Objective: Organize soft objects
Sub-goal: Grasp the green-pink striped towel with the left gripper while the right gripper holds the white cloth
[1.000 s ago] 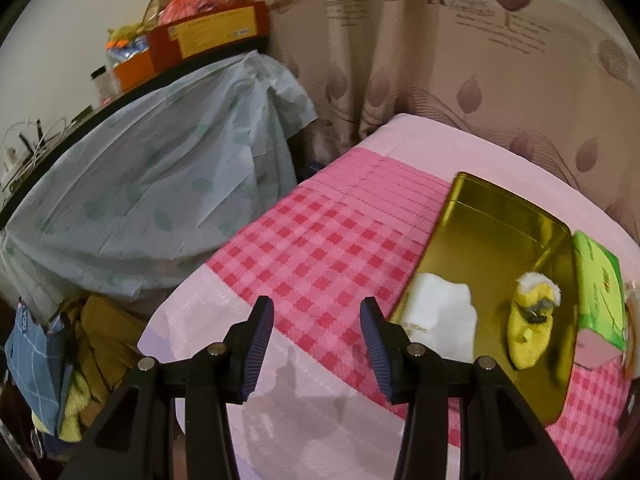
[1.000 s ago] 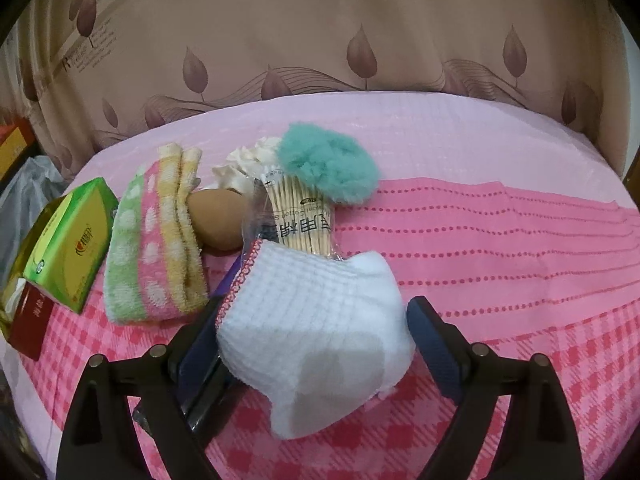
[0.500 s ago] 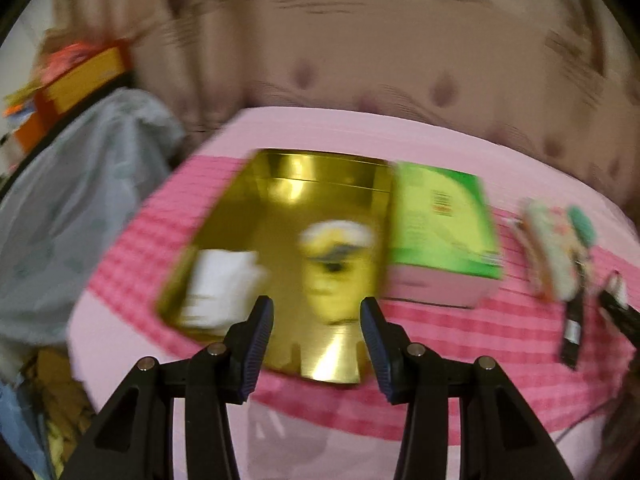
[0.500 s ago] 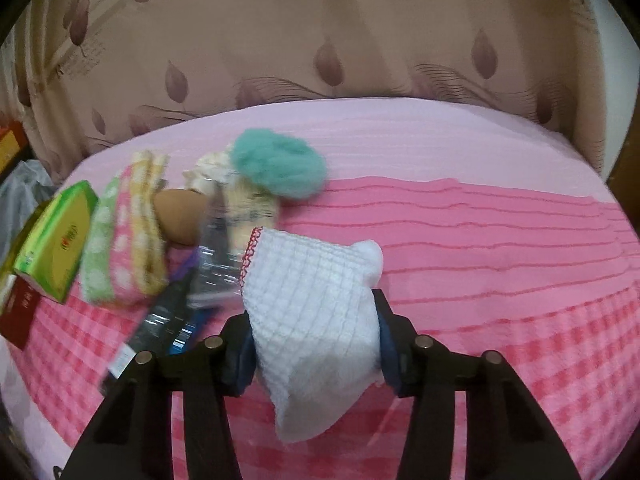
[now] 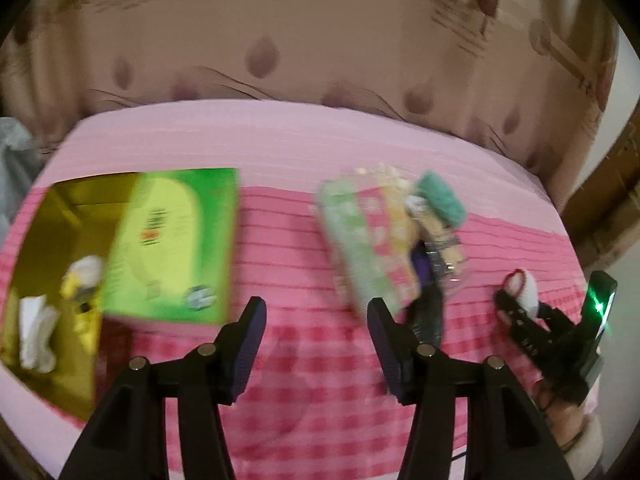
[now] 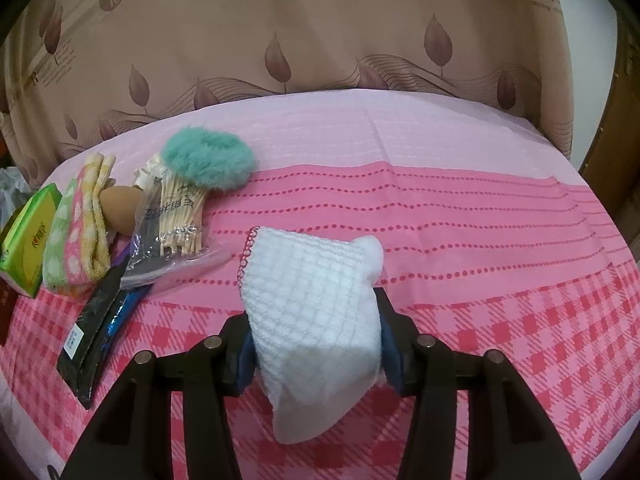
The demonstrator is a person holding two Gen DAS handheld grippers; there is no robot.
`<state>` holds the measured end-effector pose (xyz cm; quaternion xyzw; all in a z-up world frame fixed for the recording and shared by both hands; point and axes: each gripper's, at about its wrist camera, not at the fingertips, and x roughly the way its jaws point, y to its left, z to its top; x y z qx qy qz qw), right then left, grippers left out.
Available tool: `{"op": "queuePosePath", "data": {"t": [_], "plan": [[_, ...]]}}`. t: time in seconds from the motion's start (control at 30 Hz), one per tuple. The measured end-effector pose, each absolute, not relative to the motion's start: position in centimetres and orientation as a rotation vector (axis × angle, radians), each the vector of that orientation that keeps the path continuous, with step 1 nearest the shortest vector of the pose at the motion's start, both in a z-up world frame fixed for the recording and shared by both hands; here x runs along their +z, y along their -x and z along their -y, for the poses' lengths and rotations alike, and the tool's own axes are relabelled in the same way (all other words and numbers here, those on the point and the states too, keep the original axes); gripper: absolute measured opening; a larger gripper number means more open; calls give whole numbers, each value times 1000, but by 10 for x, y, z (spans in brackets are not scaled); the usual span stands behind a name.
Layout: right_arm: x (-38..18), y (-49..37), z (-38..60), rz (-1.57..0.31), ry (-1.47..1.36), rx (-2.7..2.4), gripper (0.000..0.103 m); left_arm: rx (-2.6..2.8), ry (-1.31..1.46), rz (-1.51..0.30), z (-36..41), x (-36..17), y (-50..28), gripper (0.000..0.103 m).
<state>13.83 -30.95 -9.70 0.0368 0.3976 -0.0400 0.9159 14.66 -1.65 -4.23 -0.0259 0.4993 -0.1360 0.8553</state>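
My right gripper [image 6: 314,344] is shut on a white waffle-weave cloth [image 6: 314,300] and holds it above the pink table cover; it also shows at the right of the left wrist view [image 5: 520,300]. My left gripper [image 5: 316,320] is open and empty above the cover. A gold tray [image 5: 60,220] at the left holds a white cloth [image 5: 36,332] and a yellow plush toy [image 5: 80,284]. A striped green-pink-yellow towel [image 6: 78,236] [image 5: 368,240] and a teal fluffy puff [image 6: 210,158] [image 5: 440,200] lie in a pile.
A green tissue box [image 5: 176,240] [image 6: 26,236] sits beside the tray. The pile also holds a bag of wooden sticks [image 6: 176,216], a brown egg-shaped object [image 6: 120,208] and a black packet [image 6: 96,320]. A leaf-patterned curtain [image 6: 320,40] hangs behind the table.
The left gripper has swung right, from the tray to the tissue box and pile. The right gripper closed on the white cloth and lifted it.
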Motion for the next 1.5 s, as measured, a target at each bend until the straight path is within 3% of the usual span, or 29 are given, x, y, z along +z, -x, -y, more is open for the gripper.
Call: {"op": "queuePosePath", "data": {"t": [0.53, 0.57, 0.6, 0.77, 1.5], "plan": [[-102, -143, 308, -826, -100, -52, 58, -314, 121, -1146, 56, -76, -206, 53], [-102, -144, 308, -827, -102, -51, 58, -321, 127, -1144, 57, -77, -207, 46], [-102, -144, 308, -827, -103, -50, 58, -325, 127, -1145, 58, -79, -208, 28], [-102, -144, 308, -827, -100, -51, 60, -332, 89, -1132, 65, -78, -207, 20], [-102, -144, 308, -829, -98, -53, 60, -344, 24, -1045, 43, -23, -176, 19]]}}
